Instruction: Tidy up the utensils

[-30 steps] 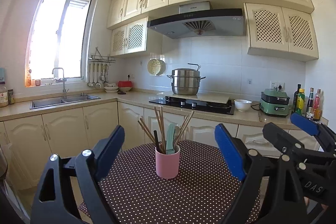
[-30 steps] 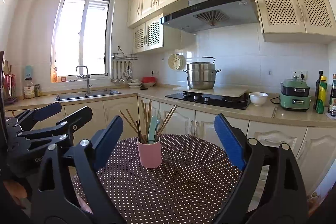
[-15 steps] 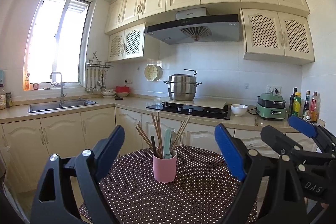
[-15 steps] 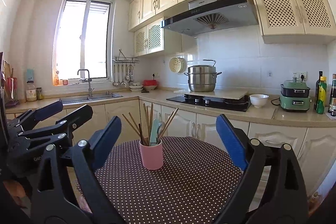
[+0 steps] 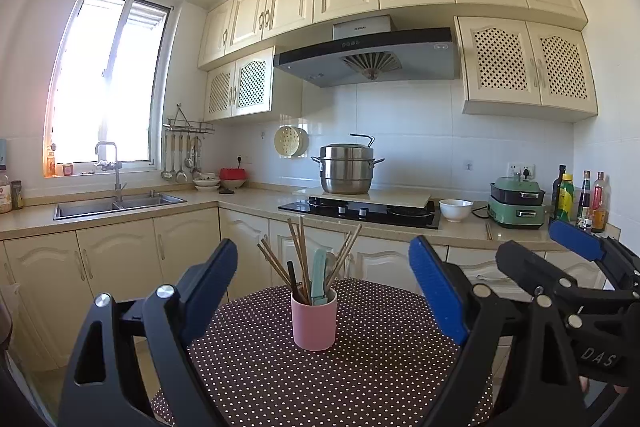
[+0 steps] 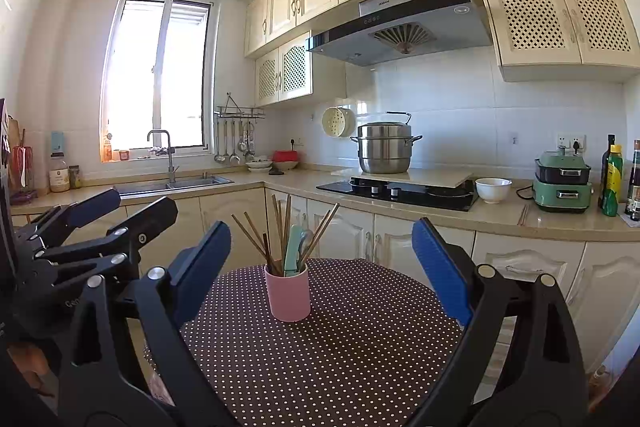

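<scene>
A pink cup [image 5: 314, 323] stands upright on a round table with a brown polka-dot cloth [image 5: 360, 379]. It holds several wooden chopsticks [image 5: 298, 251], a teal-handled utensil [image 5: 319, 277] and a metal spoon. My left gripper [image 5: 322, 291] is open and empty, held back from the cup. My right gripper [image 6: 320, 263] is open and empty too, with the cup [image 6: 289, 293] between its fingers in view but farther off. The right gripper shows at the right edge of the left wrist view [image 5: 576, 267], and the left gripper shows at the left edge of the right wrist view [image 6: 92, 223].
Behind the table runs an L-shaped counter [image 5: 248, 201] with a sink [image 5: 116, 205], a black hob [image 5: 360, 213] bearing a steel pot [image 5: 347, 169], a white bowl [image 5: 455, 209], a green appliance [image 5: 517, 203] and bottles [image 5: 580, 197]. Loose chopsticks [image 6: 523, 215] lie on the counter.
Both grippers have risen and drawn back a little, so the cup sits lower in view. Both stay open and empty.
</scene>
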The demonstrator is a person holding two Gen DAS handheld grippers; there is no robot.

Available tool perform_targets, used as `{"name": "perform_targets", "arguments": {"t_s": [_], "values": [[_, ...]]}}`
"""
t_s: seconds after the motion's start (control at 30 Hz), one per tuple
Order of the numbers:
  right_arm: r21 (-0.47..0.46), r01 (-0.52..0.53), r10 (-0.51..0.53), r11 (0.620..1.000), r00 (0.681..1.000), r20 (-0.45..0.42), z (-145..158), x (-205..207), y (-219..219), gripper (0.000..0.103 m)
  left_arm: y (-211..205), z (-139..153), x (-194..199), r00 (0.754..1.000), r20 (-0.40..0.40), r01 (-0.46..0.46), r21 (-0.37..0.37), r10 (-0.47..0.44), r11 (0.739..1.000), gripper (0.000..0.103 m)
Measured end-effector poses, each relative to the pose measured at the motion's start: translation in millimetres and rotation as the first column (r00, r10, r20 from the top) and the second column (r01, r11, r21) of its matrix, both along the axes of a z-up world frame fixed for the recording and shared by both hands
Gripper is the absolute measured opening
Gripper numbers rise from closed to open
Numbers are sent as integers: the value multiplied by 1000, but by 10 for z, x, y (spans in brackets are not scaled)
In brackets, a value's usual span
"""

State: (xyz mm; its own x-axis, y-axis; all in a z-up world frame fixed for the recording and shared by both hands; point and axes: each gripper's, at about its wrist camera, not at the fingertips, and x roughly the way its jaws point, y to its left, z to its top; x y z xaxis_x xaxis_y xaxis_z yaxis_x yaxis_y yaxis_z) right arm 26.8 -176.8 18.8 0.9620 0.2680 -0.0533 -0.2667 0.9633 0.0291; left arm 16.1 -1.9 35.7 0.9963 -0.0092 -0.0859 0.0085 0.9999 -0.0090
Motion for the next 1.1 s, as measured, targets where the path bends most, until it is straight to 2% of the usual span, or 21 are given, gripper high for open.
{"name": "perform_targets", "arguments": {"t_s": [1.1], "values": [[-2, -3, 3, 1000, 1000, -12, -34, 19, -14, 91, -22, -25, 36, 1000, -6, -2, 8, 2, 1000, 86]]}}
